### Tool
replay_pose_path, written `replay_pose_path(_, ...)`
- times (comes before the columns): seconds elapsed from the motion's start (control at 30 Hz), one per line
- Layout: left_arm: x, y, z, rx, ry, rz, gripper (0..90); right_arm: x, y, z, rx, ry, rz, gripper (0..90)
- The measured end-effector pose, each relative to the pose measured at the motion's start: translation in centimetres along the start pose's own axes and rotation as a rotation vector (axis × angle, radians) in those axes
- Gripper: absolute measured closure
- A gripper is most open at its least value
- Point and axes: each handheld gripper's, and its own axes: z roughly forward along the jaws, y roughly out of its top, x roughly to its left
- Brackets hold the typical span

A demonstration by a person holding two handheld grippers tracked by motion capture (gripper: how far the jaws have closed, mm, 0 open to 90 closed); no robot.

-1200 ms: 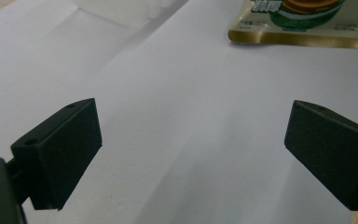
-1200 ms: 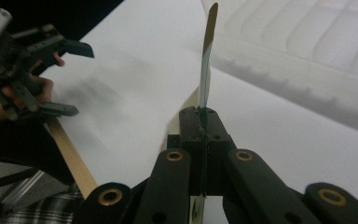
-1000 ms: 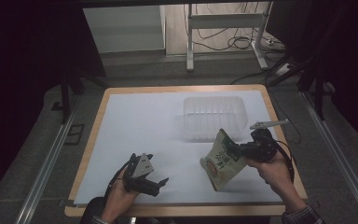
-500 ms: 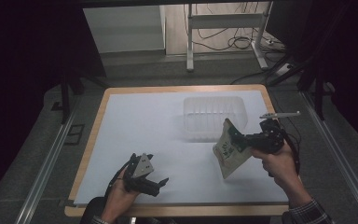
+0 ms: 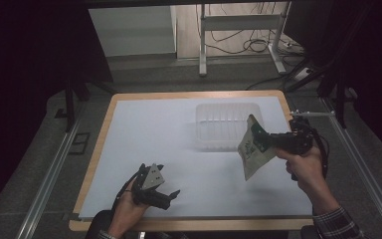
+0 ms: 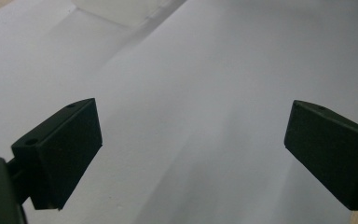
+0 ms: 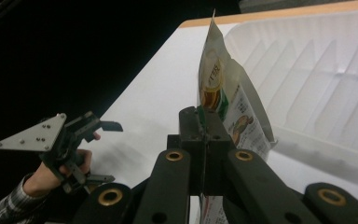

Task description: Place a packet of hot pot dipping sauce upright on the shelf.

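R tool (image 5: 261, 141) grips pouch (image 5: 252, 149) at tray (image 5: 214, 142) edge.

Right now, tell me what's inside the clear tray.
The tray looks empty: only its ribbed floor shows. The pouch, clamped in the right gripper, hangs over its near right corner and covers that part in the high view.

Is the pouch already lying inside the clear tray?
No, the pouch hangs above the table, clamped in the right tool, beside the near right corner of the tray.
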Motion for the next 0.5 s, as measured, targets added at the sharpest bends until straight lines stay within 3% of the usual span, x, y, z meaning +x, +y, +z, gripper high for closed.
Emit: replay_pose_path(0.5, 0.0, 0.0, 0.0, 0.001, 0.001, 0.001, 3.8, -0.7, 3.1, -0.4, -0.058, -0.051, -0.001, 89.4)
